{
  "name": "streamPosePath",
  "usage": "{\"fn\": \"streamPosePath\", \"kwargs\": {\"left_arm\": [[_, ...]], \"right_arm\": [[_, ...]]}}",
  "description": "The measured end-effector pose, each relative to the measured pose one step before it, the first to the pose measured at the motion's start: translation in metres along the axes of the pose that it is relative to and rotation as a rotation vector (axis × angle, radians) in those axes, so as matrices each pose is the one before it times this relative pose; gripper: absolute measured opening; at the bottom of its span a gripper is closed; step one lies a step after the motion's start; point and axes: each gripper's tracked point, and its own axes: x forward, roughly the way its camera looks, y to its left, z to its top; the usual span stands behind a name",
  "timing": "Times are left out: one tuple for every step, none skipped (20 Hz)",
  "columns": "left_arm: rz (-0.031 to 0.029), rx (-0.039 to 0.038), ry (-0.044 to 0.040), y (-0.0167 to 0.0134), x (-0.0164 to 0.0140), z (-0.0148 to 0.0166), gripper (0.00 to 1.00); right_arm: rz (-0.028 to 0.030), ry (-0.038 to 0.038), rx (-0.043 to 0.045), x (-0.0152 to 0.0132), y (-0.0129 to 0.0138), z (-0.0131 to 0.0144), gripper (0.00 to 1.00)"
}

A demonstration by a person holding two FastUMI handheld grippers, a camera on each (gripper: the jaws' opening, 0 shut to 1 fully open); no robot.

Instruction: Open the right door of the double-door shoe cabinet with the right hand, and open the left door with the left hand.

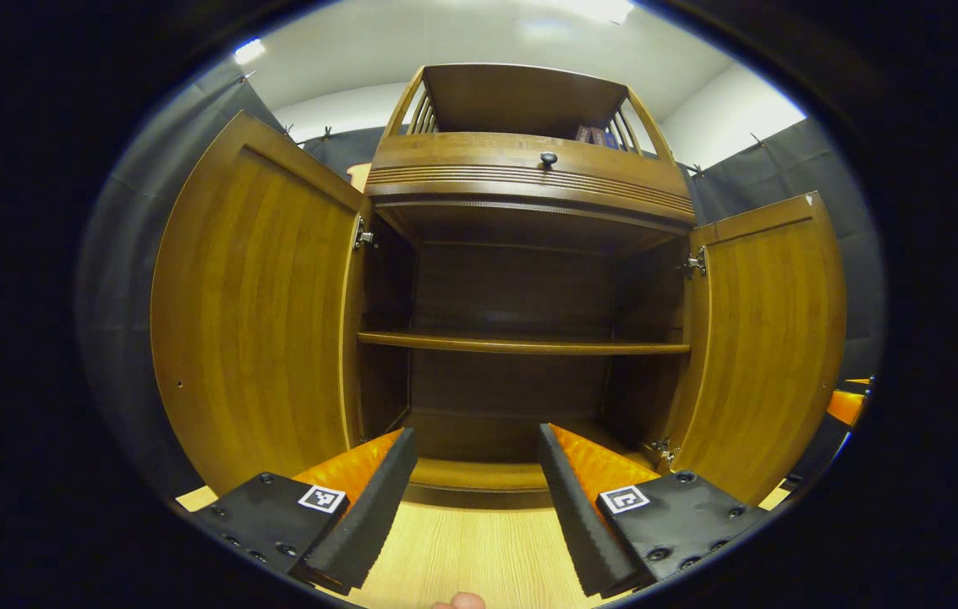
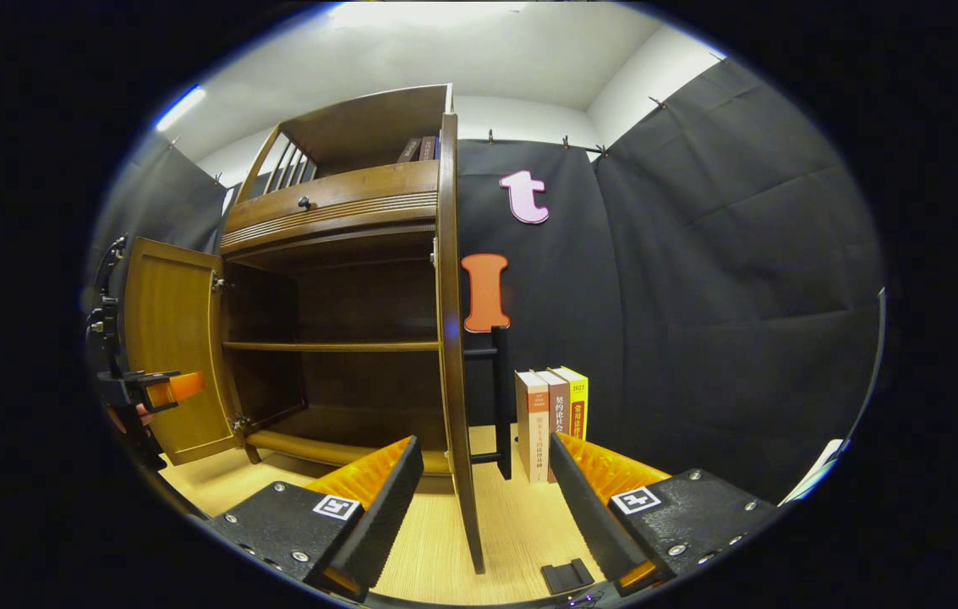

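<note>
Left gripper view first: the left claw (image 1: 477,486) sits with its jaws wide apart and nothing between them, facing straight into the shoe cabinet (image 1: 529,182). The left door (image 1: 254,309) is swung out to its left, the right door (image 1: 770,338) out to its right, and the shelf (image 1: 521,342) inside looks bare.

Right gripper view: the right claw (image 2: 485,499) is wide and empty too, with the right door's edge (image 2: 453,338) straight ahead between the fingers and its black handle (image 2: 500,402) just right of that. Book (image 2: 550,423) spines are too small to read. Looks done to me.
</note>
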Motion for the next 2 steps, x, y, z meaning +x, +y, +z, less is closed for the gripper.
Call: {"fn": "streamPosePath", "kwargs": {"left_arm": [[-0.00211,0.00367,-0.00011,0.00078,0.00005,0.00018,0.89],[0.00067,0.01084,-0.00167,0.00147,-0.00017,0.00075,0.89]], "right_arm": [[0.00053,0.00150,0.00013,-0.00040,0.00063,-0.00021,0.93],[-0.00085,0.00119,-0.00102,0.00073,0.00079,-0.00032,0.93]]}}
